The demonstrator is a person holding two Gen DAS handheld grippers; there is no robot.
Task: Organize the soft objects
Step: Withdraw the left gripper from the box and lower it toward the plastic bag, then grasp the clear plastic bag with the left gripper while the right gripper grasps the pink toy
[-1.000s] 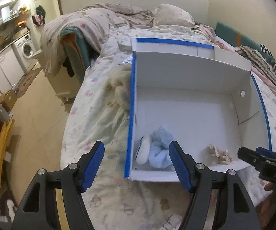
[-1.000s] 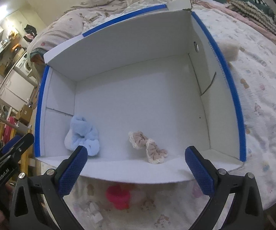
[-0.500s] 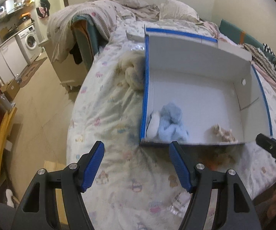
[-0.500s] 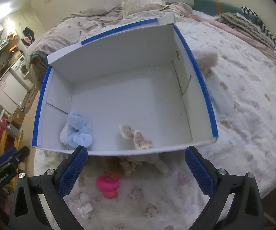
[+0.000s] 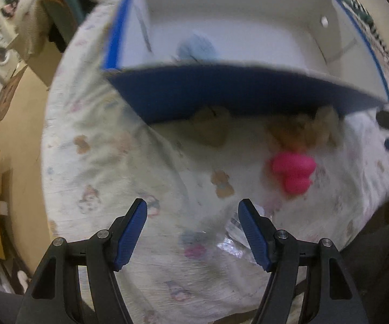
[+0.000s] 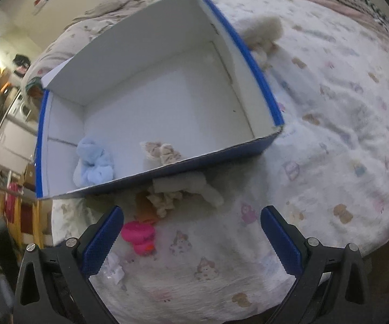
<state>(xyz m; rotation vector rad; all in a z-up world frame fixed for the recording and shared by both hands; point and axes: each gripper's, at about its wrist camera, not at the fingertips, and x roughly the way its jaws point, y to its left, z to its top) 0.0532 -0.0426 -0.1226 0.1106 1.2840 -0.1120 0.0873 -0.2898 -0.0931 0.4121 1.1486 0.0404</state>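
Blue-edged white cardboard box (image 6: 167, 102) sits on the printed bedspread (image 6: 329, 162), and everything else is placed from it. Inside, against its near wall, lie a pale blue soft item (image 6: 94, 162) toward the left corner and a beige frilly one (image 6: 162, 152) toward the middle. Just outside that near wall, a cream fabric heap (image 6: 183, 191) touches the box's foot, with a pink soft piece (image 6: 139, 236) a little nearer the camera. A fluffy cream item (image 6: 261, 31) rests beside the far end of the box's right wall.

The left gripper (image 5: 193, 232) hangs over bare bedspread in front of the near wall, jaws apart and empty. The right gripper (image 6: 191, 239) also stands wide and empty, its left finger (image 6: 100, 243) just beside the pink piece. Right of the box the bedspread lies open; on the left the mattress edge drops to the floor (image 5: 19, 135).
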